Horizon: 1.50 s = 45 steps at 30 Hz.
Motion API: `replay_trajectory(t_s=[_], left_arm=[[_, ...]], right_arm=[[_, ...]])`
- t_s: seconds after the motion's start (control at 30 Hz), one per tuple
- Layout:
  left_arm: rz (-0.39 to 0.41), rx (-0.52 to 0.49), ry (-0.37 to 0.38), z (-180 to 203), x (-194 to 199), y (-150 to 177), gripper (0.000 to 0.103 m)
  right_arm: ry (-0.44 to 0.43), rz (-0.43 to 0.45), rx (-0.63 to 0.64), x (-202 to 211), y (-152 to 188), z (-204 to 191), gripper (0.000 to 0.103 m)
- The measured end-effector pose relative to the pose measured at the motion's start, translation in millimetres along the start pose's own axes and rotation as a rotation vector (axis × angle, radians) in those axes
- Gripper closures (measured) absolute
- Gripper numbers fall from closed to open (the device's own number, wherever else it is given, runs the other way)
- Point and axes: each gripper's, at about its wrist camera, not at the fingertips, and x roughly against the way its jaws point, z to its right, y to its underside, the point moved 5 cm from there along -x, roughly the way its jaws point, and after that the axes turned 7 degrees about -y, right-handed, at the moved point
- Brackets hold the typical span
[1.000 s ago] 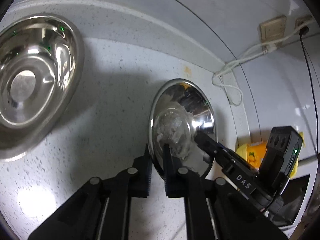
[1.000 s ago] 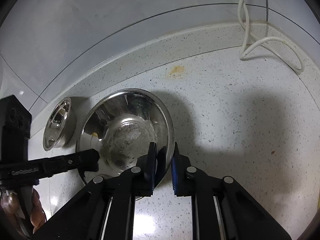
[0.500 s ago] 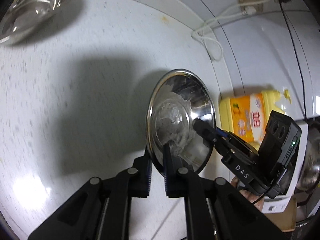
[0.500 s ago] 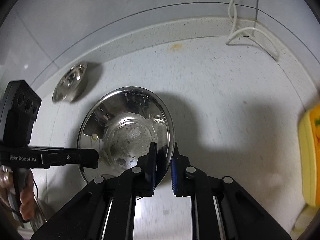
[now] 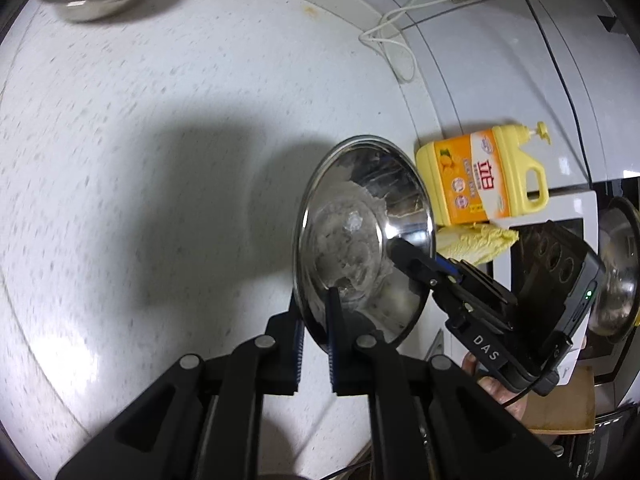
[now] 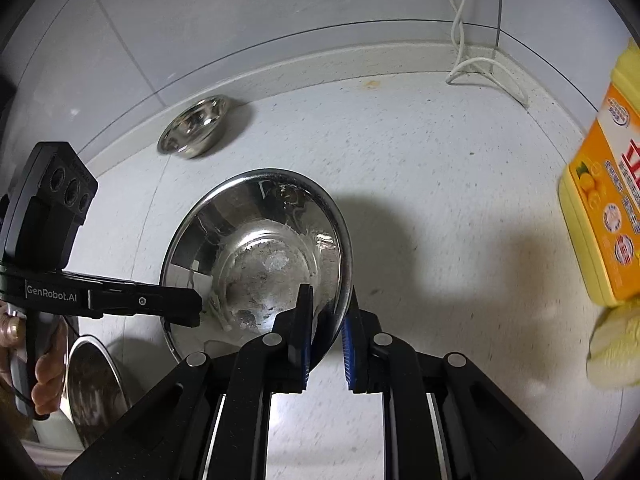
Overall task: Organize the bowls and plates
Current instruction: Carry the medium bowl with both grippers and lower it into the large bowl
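Clearly both the left gripper [image 5: 314, 334] and right gripper [image 6: 326, 338] pinch opposite rims of the shiny round steel bowl [image 6: 256, 258] above the speckled white desk [image 6: 440, 200]; uneven pulls could slip it toward the yellow detergent jug [image 6: 608, 216] at 3 o'clock.

We read "DAS" on the right gripper [image 5: 408, 258] | "GenRobot.AI" on the left gripper [image 6: 192, 312] | "立白" on the detergent bottle [image 5: 480, 178]

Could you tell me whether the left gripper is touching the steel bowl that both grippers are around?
Touching. In the left wrist view, the left gripper has its fingers closed on the rim of the steel bowl, one inside and one outside, with no gap visible.
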Motion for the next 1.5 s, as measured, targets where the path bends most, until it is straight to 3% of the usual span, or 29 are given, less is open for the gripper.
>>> replay_trajectory(t_s=[0.53, 0.97, 1.17, 1.33, 1.5], left_arm=[[-0.015, -0.014, -0.01, -26, 20, 47, 0.095], [0.076, -0.066, -0.016, -18, 71, 71, 0.095], [0.095, -0.065, -0.011, -26, 110, 112, 0.094], [0.113, -0.017, -0.007, -45, 147, 162, 0.094], [0.108, 0.052, -0.004, -72, 159, 199, 0.094]], right_arm=[[-0.048, -0.016, -0.002, -1, 56, -25, 0.09], [-0.066, 0.057, 0.008, 32, 67, -56, 0.09], [-0.11, 0.068, 0.037, 46, 79, -82, 0.09], [-0.168, 0.051, 0.088, 56, 98, -117, 0.09], [-0.217, 0.009, 0.132, 53, 118, -150, 0.09]])
